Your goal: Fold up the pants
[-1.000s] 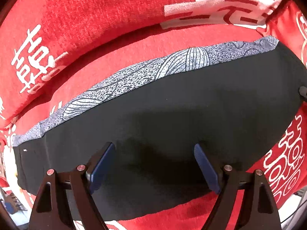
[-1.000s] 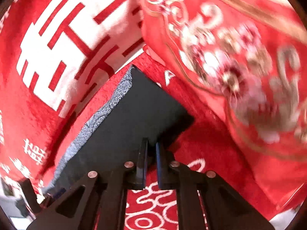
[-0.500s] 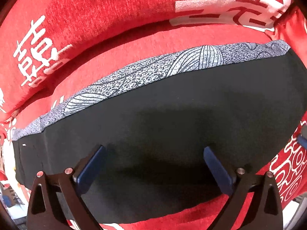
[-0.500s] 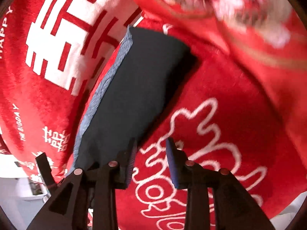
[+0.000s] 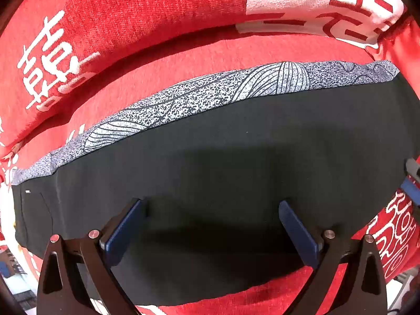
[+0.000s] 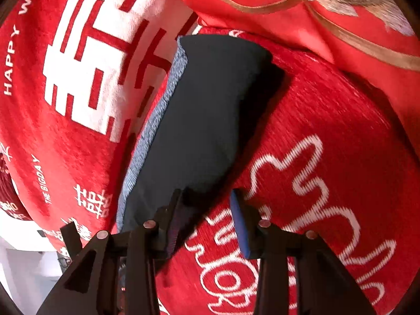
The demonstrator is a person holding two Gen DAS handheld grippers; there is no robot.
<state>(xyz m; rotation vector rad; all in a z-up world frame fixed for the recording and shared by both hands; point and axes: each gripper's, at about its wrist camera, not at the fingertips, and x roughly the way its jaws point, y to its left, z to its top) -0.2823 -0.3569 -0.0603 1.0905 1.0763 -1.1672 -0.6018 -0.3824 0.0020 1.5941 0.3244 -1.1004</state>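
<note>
Red chenille with white woven characters fills both of my views: a seat cushion [image 5: 183, 60] below, a back cushion [image 5: 118, 8] rising behind it, and an embroidered red pillow [image 6: 328, 8] off at the far end in the right view. It looks to me like a sofa, not a desk.

Lying flat on the seat are the black pants [image 5: 236, 144], already doubled into a long narrow band with a speckled grey printed strip [image 5: 210, 97] showing along the edge nearest the back cushion. From the left wrist the band runs side to side across my view; from the right wrist it stretches away from me toward the pillow, ending in a rounded fold. So its long axis follows the sofa's length.

My left tongs [image 5: 210, 225] hang over the middle of the band, spread wide, with nothing between them. My right tongs [image 6: 207, 215] sit at the near end, parted moderately and gripping nothing; the left finger is over the black cloth, the other over the red cushion.

I judge the fabric soft, light and limp, with little slip on this nubby cover. It will sag wherever unsupported, so I would pinch through all layers at an end corner, one pair of tongs on each corner.
</note>
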